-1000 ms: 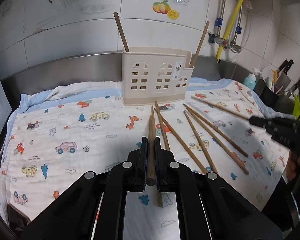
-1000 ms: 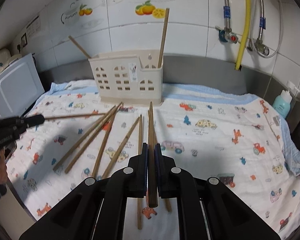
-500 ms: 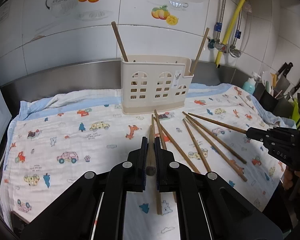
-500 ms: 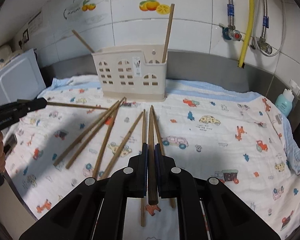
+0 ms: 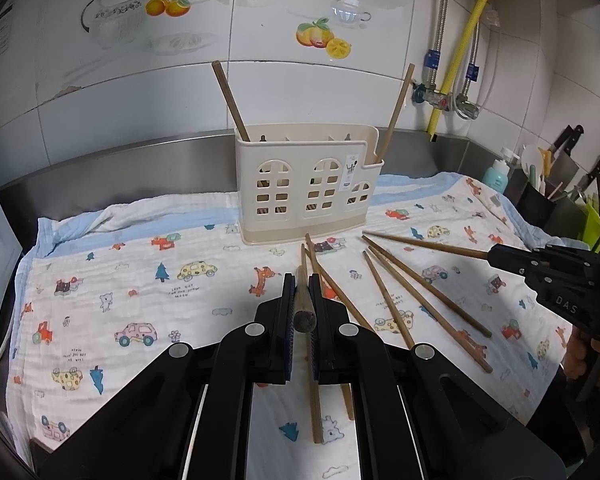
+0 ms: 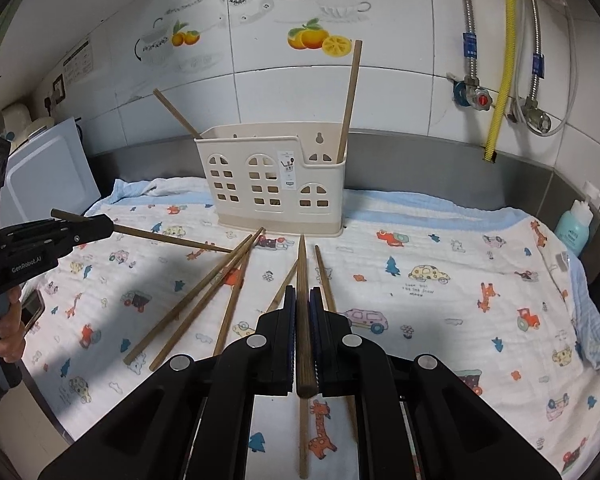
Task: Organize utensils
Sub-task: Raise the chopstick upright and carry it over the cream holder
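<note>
Steel counter (image 5: 112, 162), cartoon cloth (image 5: 140, 280), cream holder (image 5: 308, 188), loose chopsticks (image 5: 424, 286)

The right gripper (image 6: 303, 308) clamps a wooden chopstick (image 6: 302, 280) pointing at the cream utensil holder (image 6: 272, 184), which holds two upright chopsticks. Loose chopsticks (image 6: 204, 300) lie on the cartoon-print cloth (image 6: 440, 280). At left, the left gripper (image 6: 100, 227) grips another chopstick (image 6: 168, 239).

My left wrist camera looks forward along its fingers from low over the printed cloth (image 5: 112, 280), facing the cream utensil holder (image 5: 308, 184) and tiled wall (image 5: 140, 92) head-on at near range. My right wrist camera sits similarly low, viewing the holder (image 6: 272, 188) from right of centre. Both views share holder, cloth, loose chopsticks (image 5: 424, 288) and each other's gripper at the frame edge.
</note>
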`<action>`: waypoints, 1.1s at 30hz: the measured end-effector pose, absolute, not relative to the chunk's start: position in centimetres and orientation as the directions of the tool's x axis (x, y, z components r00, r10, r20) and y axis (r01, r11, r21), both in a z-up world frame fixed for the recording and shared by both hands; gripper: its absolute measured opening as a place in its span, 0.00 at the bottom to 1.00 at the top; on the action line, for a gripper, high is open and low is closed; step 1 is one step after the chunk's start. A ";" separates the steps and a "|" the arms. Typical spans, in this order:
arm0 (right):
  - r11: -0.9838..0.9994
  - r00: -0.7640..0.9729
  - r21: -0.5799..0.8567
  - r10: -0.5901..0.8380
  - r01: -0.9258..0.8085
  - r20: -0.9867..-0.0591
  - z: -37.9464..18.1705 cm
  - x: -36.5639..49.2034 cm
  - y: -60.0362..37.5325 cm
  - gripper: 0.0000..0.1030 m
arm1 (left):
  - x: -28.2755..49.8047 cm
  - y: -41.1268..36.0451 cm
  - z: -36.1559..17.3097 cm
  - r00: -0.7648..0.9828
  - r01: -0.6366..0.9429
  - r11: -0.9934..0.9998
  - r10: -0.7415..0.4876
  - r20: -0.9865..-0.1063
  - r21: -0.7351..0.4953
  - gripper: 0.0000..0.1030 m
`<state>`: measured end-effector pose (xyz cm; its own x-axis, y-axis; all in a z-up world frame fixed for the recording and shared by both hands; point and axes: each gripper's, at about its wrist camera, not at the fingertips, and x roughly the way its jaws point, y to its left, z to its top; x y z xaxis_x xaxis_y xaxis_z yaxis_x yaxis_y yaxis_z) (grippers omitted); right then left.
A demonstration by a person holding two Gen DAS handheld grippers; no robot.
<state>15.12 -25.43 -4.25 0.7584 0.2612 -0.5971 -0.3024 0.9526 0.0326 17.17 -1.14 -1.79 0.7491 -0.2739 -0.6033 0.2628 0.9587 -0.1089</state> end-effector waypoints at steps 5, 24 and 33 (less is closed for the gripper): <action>0.954 0.760 0.048 0.266 -0.297 -0.593 -4.3 15.4 -25.3 0.07 | 17.3 -1.1 -1.7 0.750 0.267 0.958 -0.276 -0.601 -0.107 0.05; 0.926 0.780 -0.040 0.292 -0.375 -0.554 5.9 19.3 -25.3 0.07 | 19.4 -1.8 5.1 0.801 0.311 0.950 -0.283 -0.528 -0.038 0.05; 0.919 0.781 -0.083 0.277 -0.385 -0.559 10.2 21.6 -25.3 0.07 | 20.0 -2.7 10.2 0.836 0.337 0.941 -0.312 -0.451 -0.026 0.05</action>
<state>21.62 -25.27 10.16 0.7814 0.2766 -0.5594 -0.3851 0.9191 -0.0834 20.02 -2.66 10.15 0.8363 -0.3121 -0.4508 0.3370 0.9411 -0.0264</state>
